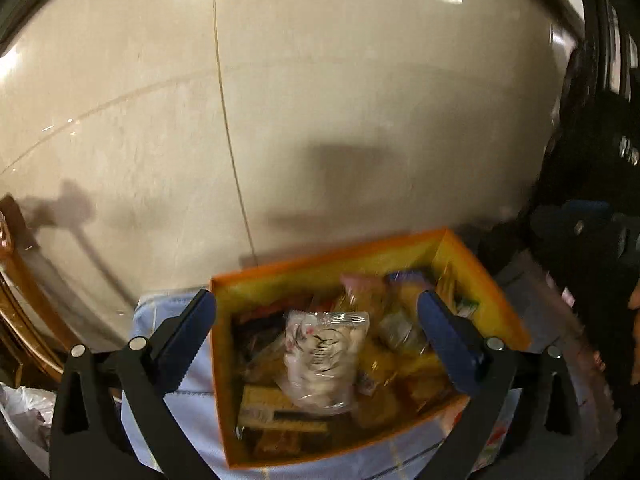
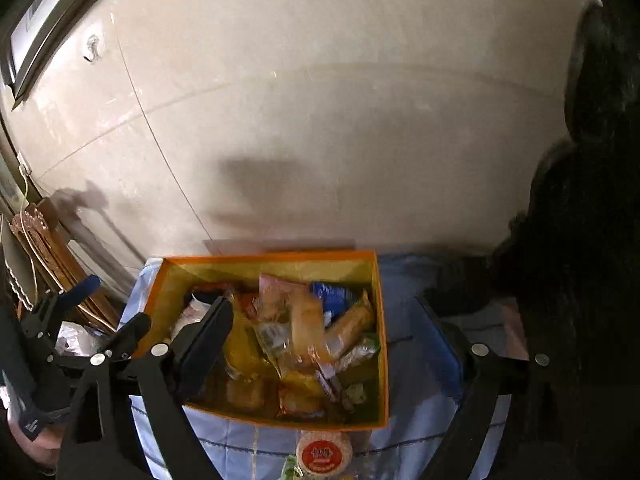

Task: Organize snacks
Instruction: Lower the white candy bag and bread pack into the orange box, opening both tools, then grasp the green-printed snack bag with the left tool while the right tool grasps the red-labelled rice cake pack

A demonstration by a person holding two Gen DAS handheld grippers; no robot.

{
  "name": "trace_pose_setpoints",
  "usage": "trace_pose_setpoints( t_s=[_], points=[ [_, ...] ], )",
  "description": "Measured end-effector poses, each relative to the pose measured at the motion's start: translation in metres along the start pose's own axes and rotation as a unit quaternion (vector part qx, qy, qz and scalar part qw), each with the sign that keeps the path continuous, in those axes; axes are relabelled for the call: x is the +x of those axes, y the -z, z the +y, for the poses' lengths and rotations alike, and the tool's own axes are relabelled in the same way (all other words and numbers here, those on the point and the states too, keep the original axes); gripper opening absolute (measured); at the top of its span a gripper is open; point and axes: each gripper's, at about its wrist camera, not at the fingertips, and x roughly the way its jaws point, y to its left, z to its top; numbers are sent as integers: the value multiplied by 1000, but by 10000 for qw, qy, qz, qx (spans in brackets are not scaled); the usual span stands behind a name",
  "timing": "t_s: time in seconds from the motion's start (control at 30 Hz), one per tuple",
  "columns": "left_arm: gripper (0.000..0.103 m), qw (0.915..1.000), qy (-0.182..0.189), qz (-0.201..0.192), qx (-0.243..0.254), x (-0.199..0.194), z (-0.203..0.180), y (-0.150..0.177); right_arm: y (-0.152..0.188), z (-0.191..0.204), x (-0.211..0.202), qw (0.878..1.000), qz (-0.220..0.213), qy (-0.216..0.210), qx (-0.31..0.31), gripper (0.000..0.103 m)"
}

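Both pairs of tongs hang above the orange box (image 2: 370,344), which sits on a tabletop covered in a pale blue checked cloth (image 2: 416,364), pushed up against a cream tiled wall (image 2: 320,100).

Furthest left, off the tabletop's edge, stands a brown wooden chair (image 2: 44,236), with a crumpled white plastic bag (image 2: 74,338) just below it. Next comes the left tongs (image 1: 316,332), spread wide and holding nothing; one blue pad (image 1: 188,336) hangs outside the box's left wall, the other over the snacks inside. Straight ahead of them, between the pads, lies a clear packet of pale biscuits (image 1: 320,356) on top of the heap, its long axis running away from the tongs towards the wall. I judge this to be the nearest piece for the left hand, and a straight drop would reach it; the box's left wall sits close to the left pad and could catch it.

Moving right, the box is crammed: yellow wrappers, a long tan packet (image 2: 308,328) slanted upright, a blue packet (image 2: 332,294) near the far wall. The right tongs (image 2: 336,340) are also wide apart and empty, one finger over the box's left half, the other well outside its right wall above the cloth.

Near the tabletop's front edge, touching or almost touching the box's near wall, sits a round snack with a red label (image 2: 324,454), outside the box. It lies below and close in front of the right tongs, so the right hand is likely the nearer one for it. Far right is only a dark shape, too dim to name.
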Motion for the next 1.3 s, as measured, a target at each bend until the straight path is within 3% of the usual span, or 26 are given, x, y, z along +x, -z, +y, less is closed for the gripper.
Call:
trace_pose_setpoints(
  t_s=[0.23, 0.43, 0.53, 0.7, 0.83, 1.07, 1.3],
  points=[
    [99, 9990, -60, 424, -141, 17, 2, 42, 39, -8, 7, 9997, 237, 1, 55, 89],
    [99, 9992, 175, 349, 13, -6, -13, 75, 69, -9, -2, 9994, 337, -40, -57, 89],
    [99, 9982, 410, 335, 284, -19, -29, 108, 100, -19, -6, 9987, 505, -51, 2, 89],
    [99, 9920, 761, 692, 727, -22, -63, 180, 158, -40, 14, 9943, 1051, 81, 163, 89],
    [99, 9882, 964, 793, 890, -20, -91, 212, 189, -43, 34, 9895, 1422, 236, 96, 89],
    [99, 9812, 1174, 500, 1448, -5, -153, 231, 174, -24, 73, 9857, 1633, 325, -246, 89],
    [99, 9799, 1104, 483, 1589, 20, -175, 235, 164, -10, 118, 9781, 2007, 151, -538, 88]
  ],
)
